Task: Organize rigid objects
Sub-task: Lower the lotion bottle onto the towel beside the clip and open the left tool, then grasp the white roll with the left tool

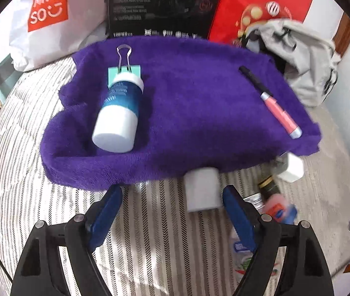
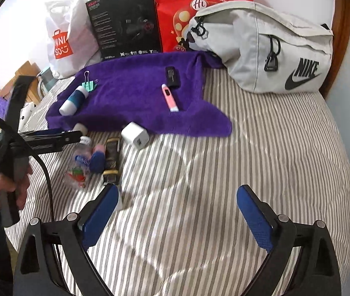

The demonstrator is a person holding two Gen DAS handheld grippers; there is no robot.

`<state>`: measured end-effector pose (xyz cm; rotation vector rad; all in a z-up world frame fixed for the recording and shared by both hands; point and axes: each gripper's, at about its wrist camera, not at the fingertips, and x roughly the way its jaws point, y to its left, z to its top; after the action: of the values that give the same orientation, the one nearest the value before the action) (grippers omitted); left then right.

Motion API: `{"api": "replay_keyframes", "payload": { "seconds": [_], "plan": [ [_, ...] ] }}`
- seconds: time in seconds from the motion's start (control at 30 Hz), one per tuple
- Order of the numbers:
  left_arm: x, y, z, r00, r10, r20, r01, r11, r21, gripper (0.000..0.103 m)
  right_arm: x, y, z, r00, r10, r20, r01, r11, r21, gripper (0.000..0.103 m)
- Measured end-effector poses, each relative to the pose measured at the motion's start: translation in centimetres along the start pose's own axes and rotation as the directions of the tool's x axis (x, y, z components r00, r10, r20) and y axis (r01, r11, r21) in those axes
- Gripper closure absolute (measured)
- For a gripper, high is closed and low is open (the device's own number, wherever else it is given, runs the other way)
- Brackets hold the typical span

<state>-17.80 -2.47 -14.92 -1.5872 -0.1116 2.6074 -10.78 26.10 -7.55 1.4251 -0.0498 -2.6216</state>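
Nearest, the right gripper (image 2: 176,212) stood with its blue-padded jaws wide apart and empty above a grey-and-white striped bedsheet (image 2: 261,153). The left gripper (image 1: 172,209), held in a person's hand (image 2: 0,192), was likewise spread wide and held nothing, just short of a small white cylindrical container (image 1: 202,188) lying at the edge of a purple fleece cloth (image 1: 187,113).

Beside it on the sheet lay a white cube-shaped charger (image 2: 135,135), a black rectangular packet with gold trim (image 2: 112,159), a clear plastic bottle with a white cap (image 2: 77,165) and a blurred pink-and-blue item.

Farther off, on the cloth, rested a white bottle with a teal label (image 1: 119,113), touching a mint-green binder clip (image 1: 124,70), and, well apart, a pink and black pen-shaped device (image 1: 273,104).

Behind stood a white shopping bag (image 2: 67,37), a black box (image 2: 125,22), a red bag (image 2: 199,7) and a grey sports bag (image 2: 273,49).
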Motion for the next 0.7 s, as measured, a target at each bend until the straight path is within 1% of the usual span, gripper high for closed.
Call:
{"api": "replay_keyframes", "payload": {
  "seconds": [0.03,0.07,0.17,0.23,0.3,0.33,0.37,0.4,0.43,0.53,0.63,0.7],
  "plan": [
    [0.3,-0.2,-0.1,1.0,0.013,0.001,-0.013,1.0,0.01,0.021,-0.1,0.1,-0.4,1.0,0.003,-0.001,-0.003,1.0,0.005,0.007],
    [0.3,-0.4,-0.3,0.999,0.03,0.02,-0.031,0.999,0.023,0.021,-0.3,0.1,-0.7,1.0,0.002,-0.002,-0.002,1.0,0.009,0.007],
    [0.2,-0.5,-0.3,0.998,0.03,0.049,-0.031,0.999,0.018,0.022,-0.4,0.2,-1.4,1.0,-0.004,-0.004,0.004,1.0,0.025,0.007],
    [0.1,-0.9,-0.6,0.997,0.038,0.068,-0.04,0.999,0.037,0.029,-0.4,0.2,-1.7,1.0,-0.009,-0.008,0.009,0.999,0.033,0.007],
    [-0.1,-1.1,-0.7,0.996,0.046,0.079,-0.051,0.997,0.061,0.04,-0.4,0.4,-2.0,1.0,-0.014,-0.01,0.014,0.999,0.038,0.007],
    [-0.3,-1.2,-0.9,0.996,0.033,0.085,-0.038,0.997,0.064,0.044,-0.5,0.5,-2.2,1.0,-0.013,-0.009,0.013,0.999,0.041,0.007],
    [-0.4,-1.2,-0.8,0.996,0.015,0.087,-0.021,0.998,0.063,0.051,-0.5,0.6,-2.3,1.0,-0.009,-0.011,0.009,0.999,0.042,0.007],
    [-0.4,-1.2,-0.7,0.996,-0.002,0.089,-0.004,0.998,0.06,0.06,-0.4,0.8,-2.4,1.0,-0.006,-0.016,0.007,0.999,0.042,0.007],
    [-0.5,-1.2,-0.7,0.996,-0.029,0.087,0.024,0.998,0.057,0.063,-0.2,1.0,-2.5,1.0,-0.008,-0.023,0.008,0.999,0.039,0.007],
    [-0.6,-1.7,-0.7,0.995,-0.056,0.086,0.049,0.995,0.082,0.074,0.1,1.6,-2.6,1.0,-0.001,-0.023,0.001,1.0,0.028,0.007],
    [-0.7,-2.1,-0.8,0.993,-0.084,0.085,0.076,0.992,0.101,0.075,0.4,2.4,-2.5,1.0,0.006,-0.012,-0.006,1.0,0.001,0.007],
    [-0.8,-2.0,-0.9,0.994,-0.078,0.082,0.069,0.992,0.104,0.075,0.6,2.8,-2.5,1.0,0.015,-0.005,-0.015,1.0,-0.015,0.007]
  ]
}}
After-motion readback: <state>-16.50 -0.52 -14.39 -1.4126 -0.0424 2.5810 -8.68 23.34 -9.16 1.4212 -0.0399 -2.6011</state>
